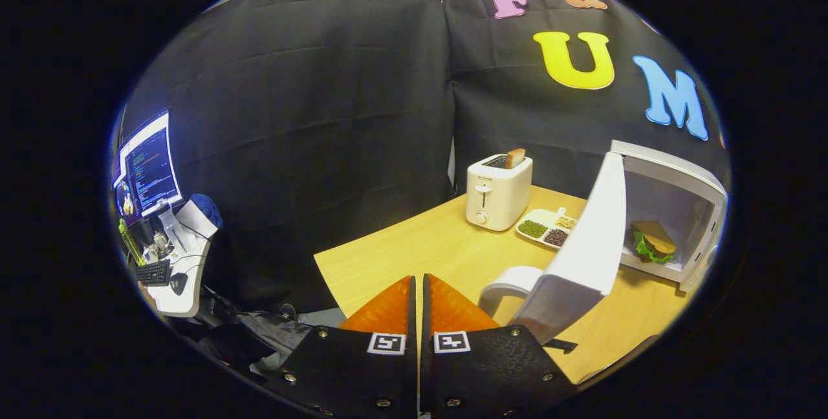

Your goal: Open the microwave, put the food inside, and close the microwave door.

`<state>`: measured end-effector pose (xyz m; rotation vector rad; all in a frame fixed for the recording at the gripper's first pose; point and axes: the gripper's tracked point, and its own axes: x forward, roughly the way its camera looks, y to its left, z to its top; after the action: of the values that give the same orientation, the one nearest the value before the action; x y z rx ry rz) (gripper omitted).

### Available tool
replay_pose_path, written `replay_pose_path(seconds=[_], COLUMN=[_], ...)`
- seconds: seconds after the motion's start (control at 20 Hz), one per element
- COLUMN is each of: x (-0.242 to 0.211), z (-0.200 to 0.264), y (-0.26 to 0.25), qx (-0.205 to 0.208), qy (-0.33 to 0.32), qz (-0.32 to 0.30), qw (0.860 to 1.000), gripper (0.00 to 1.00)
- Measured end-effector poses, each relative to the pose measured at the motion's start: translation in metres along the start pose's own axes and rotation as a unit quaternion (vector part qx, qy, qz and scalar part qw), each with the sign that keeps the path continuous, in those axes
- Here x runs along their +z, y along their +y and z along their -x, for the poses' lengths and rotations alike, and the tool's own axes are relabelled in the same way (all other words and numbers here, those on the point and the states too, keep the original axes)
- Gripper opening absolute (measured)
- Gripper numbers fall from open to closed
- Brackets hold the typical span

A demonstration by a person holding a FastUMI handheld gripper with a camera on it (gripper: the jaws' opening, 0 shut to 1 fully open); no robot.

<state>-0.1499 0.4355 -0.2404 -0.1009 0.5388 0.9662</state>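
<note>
A white microwave (pixel 695 189) stands on the wooden table (pixel 414 254), to the right of and beyond my fingers. Its door (pixel 585 244) is swung wide open toward me, and the curved white handle (pixel 508 284) sits just right of my right fingertip. Inside the cavity lies the food, a sandwich (pixel 654 241) with green lettuce. My gripper (pixel 418 278) is shut, the two fingers nearly touching with nothing between them, hovering over the table's near left part, left of the door.
A white toaster (pixel 498 193) with a slice of bread (pixel 515 158) stands at the back of the table. A white divided dish (pixel 547 227) of beans lies between toaster and microwave door. Left of the table, beyond its edge, a desk holds a monitor (pixel 147 170) and keyboard (pixel 152 272).
</note>
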Motion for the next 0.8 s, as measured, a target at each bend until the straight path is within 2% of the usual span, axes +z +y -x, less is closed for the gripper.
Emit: replay_pose_path(seconds=[0.05, 0.5, 0.8], x=[-0.001, -0.013, -0.023], z=[0.0, 0.026, 0.051], y=[-0.008, -0.027, -0.051], qx=[-0.01, -0.015, -0.038], qy=[0.001, 0.011, 0.017], qz=[-0.002, -0.015, -0.021], qw=[1.0, 1.0, 0.999], gripper=[0.02, 0.01, 0.01])
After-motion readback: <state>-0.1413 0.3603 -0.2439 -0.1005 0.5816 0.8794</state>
